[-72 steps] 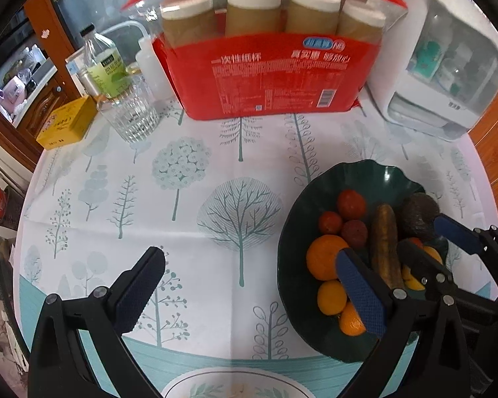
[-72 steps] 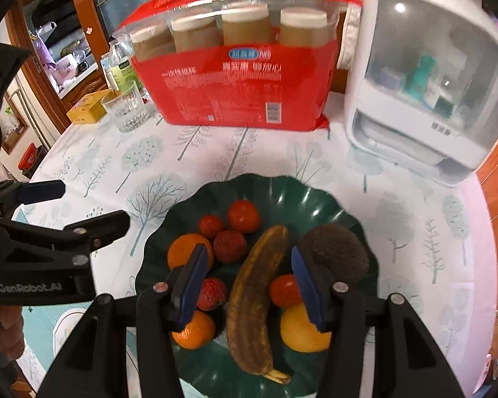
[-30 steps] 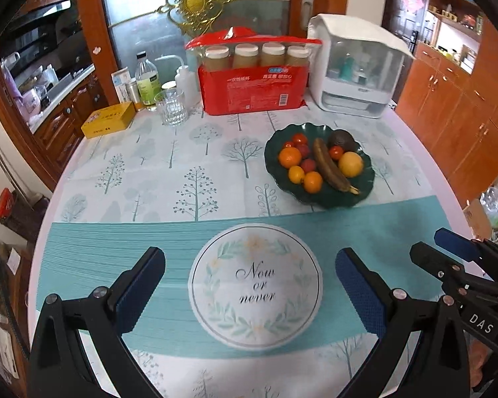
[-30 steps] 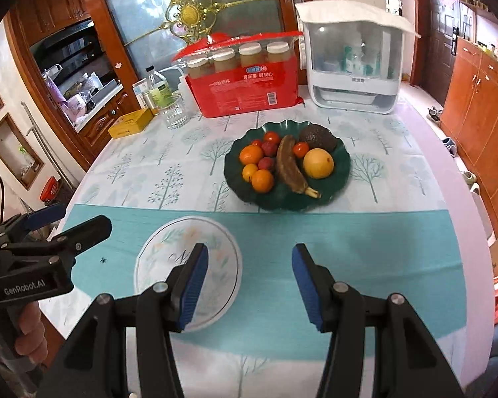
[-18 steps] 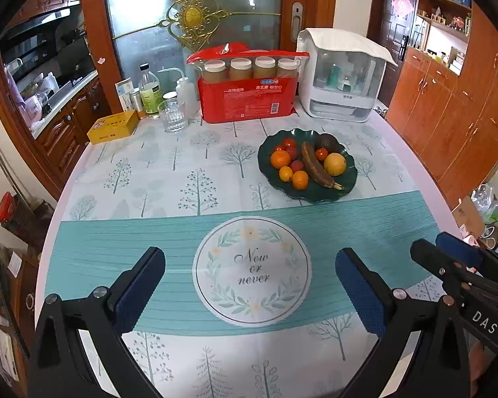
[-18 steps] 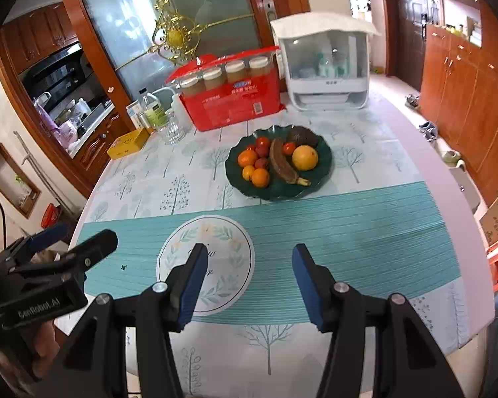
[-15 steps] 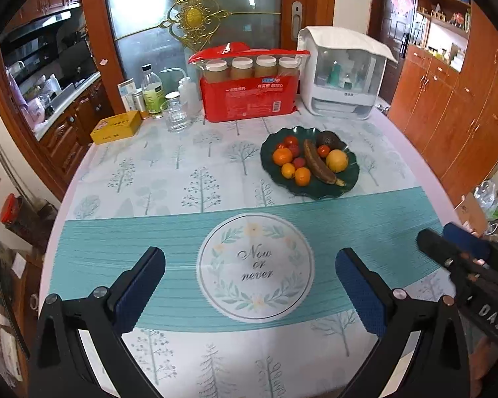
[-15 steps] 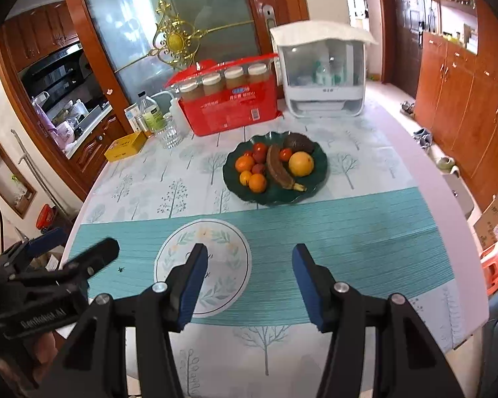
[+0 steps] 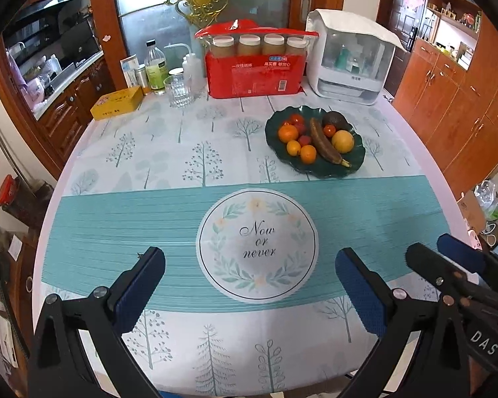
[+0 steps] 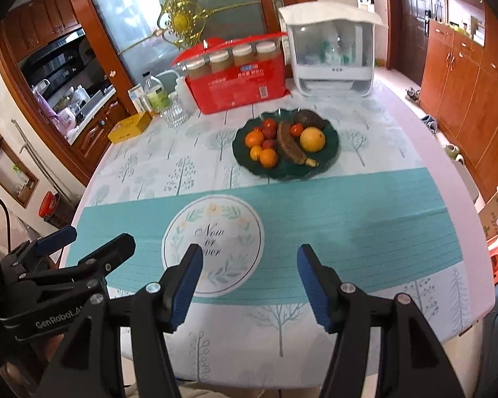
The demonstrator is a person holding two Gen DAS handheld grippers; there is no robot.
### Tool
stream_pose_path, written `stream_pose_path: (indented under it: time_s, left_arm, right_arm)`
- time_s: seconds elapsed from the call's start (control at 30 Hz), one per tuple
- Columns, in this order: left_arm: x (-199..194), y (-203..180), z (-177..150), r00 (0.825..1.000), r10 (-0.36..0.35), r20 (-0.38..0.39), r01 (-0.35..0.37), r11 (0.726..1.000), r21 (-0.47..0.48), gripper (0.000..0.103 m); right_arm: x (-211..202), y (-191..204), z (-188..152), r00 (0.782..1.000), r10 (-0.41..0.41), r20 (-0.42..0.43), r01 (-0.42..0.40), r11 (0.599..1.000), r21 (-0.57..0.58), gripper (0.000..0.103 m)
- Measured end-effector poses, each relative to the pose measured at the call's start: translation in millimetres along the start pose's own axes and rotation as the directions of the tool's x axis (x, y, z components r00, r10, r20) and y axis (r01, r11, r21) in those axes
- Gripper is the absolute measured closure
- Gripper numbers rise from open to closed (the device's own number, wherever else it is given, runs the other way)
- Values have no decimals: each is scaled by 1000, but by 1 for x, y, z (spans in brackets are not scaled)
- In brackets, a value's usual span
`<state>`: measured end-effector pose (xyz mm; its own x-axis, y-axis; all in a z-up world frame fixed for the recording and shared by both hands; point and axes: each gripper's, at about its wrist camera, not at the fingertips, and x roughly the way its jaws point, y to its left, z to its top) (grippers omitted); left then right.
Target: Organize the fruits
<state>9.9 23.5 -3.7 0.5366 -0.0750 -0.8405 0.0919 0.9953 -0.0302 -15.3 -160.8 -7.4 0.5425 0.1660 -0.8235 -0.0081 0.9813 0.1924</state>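
Green dish: a dark green scalloped plate [image 9: 355, 162] is seen on the far half of the desk [image 9: 123, 199], well apart from both tools; every fruit in view is gathered on it.
Fruit: a browned banana [image 9: 323, 142] is laid lengthwise down the middle, as if to divide the plate; a large orange [image 9: 288, 133], two smaller ones and small red fruits are grouped on its left, a yellow citrus [image 9: 342, 141] and a dark avocado [image 9: 334, 118] on its right.
Progress: since no fruit is found loose on the cloth, the sorting is judged done or nearly so.
Cloth: the desk is covered by a tree-printed cloth with a teal band and a round "Now or never" emblem [image 9: 257, 243], left bare between plate and tools.
Back row: a red pack of lidded cups [image 9: 254, 66], a white cabinet with a clear front [image 9: 350, 56], a drinking glass [image 9: 179, 91], bottles and a yellow box [image 9: 118, 102] are lined along the far edge, kept out of the working area.
Left tool [image 9: 250, 293]: released; its blue pads are spread wide with nothing between them, over the near edge of the desk.
Right tool [image 10: 249, 283]: released and empty; its jaws have just been opening further, only cloth being seen through the gap.
Placement of tools: both are held low at the near side, angled down toward the desk, a stance judged to suit withdrawal from a finished plate rather than a reach.
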Motion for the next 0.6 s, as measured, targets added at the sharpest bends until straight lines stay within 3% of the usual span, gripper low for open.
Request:
stream_pose_path:
  time_s: [0.6]
  left_arm:
    - [10, 9, -7, 999, 13, -30, -13, 1000, -19, 1]
  right_arm:
    - [8, 12, -4, 999, -22, -30, 21, 1000, -23, 44]
